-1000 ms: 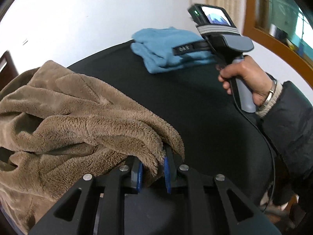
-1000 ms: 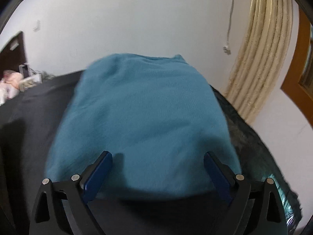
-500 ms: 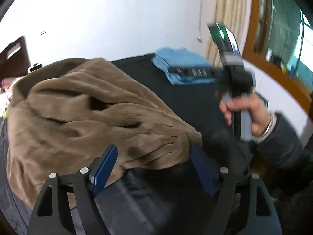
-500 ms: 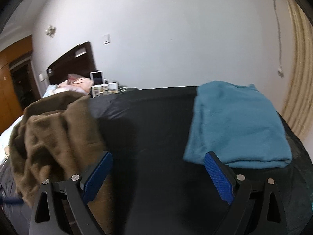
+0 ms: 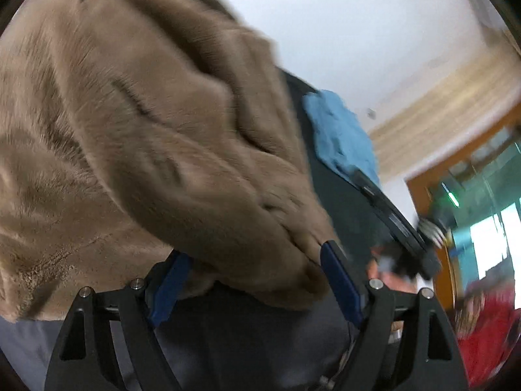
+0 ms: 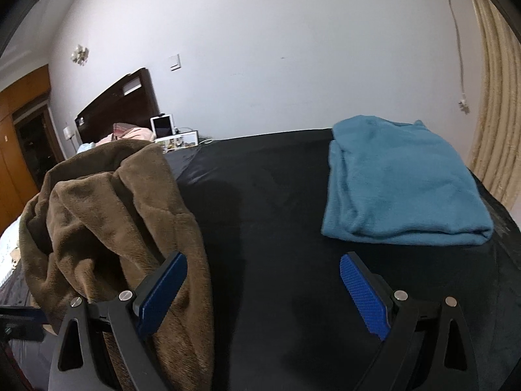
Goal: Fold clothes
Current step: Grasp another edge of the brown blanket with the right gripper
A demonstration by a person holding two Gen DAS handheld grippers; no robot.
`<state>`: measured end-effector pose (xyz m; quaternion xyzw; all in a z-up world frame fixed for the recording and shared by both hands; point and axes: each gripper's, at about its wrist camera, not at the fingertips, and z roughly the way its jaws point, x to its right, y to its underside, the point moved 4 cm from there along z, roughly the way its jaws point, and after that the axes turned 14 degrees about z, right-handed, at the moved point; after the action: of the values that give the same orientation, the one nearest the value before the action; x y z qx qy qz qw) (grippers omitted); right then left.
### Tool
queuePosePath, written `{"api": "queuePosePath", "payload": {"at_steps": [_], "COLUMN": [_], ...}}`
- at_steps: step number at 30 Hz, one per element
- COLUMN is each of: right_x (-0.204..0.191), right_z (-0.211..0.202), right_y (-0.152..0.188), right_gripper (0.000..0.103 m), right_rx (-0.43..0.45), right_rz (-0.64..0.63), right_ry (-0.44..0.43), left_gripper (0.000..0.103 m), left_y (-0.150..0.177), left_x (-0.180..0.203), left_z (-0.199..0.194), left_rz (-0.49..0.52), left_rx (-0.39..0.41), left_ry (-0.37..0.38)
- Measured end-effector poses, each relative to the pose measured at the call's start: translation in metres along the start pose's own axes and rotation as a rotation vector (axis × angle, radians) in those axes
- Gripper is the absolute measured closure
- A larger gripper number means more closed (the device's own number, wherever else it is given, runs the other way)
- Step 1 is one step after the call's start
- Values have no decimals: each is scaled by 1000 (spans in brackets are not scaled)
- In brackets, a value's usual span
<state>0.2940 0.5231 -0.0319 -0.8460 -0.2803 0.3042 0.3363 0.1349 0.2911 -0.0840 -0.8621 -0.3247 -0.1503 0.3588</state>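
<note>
Brown fleece garment (image 5: 136,137): crumpled heap filling the left and centre of my left wrist view; in my right wrist view it sits at the lower left on the black surface (image 6: 276,228).
My left gripper (image 5: 252,280): blue pads spread wide, a fold of the brown fleece hanging between them; the right pad touches the fold's edge, the left pad is partly hidden by cloth, and neither pinches it.
My right gripper (image 6: 260,293): pads wide apart with nothing between them; its left pad stands in front of the fleece heap, contact unclear.
Blue folded garment (image 6: 400,182): flat on the black surface at the right, well apart from the brown heap.
Wall (image 6: 260,49): white, across the top of the frame.
Curtain (image 6: 498,97): beige, right edge.
Headboard (image 6: 120,104): dark wood, upper left.
</note>
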Motion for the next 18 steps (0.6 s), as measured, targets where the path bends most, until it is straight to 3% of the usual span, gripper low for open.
{"api": "queuePosePath", "payload": {"at_steps": [1,2,3,5,9,12,18], "right_x": [3,6,9,13,12,6,-34], "right_z": [-1,-2,-3,-3,1,6,40], "right_y": [0,1,1,1,1,-2,-17], "right_gripper": [6,6,6,6,6,6,6], "right_rx": [2,4,5,-1,-18,-32,-139], "right_rz": [8,16,23,30,28,24,58], "right_ry": [2,2,2,0,-24,-55,-253], "left_gripper": [20,30,57,92,94,94,94], "left_y": [-1,-2,-3,-5,-3,0,4], "left_x": [-5,-10,-14,-18,-13,-3,0], "left_z": [2,3,4,5,-11,-53,-148], "left_rz": [-39,-80,-103,-110,-79,-7,88], "left_rx": [8,21,30,38,107,216,435], "left_ry": [-9,-21,-43,-81,-87,-139,-277]}}
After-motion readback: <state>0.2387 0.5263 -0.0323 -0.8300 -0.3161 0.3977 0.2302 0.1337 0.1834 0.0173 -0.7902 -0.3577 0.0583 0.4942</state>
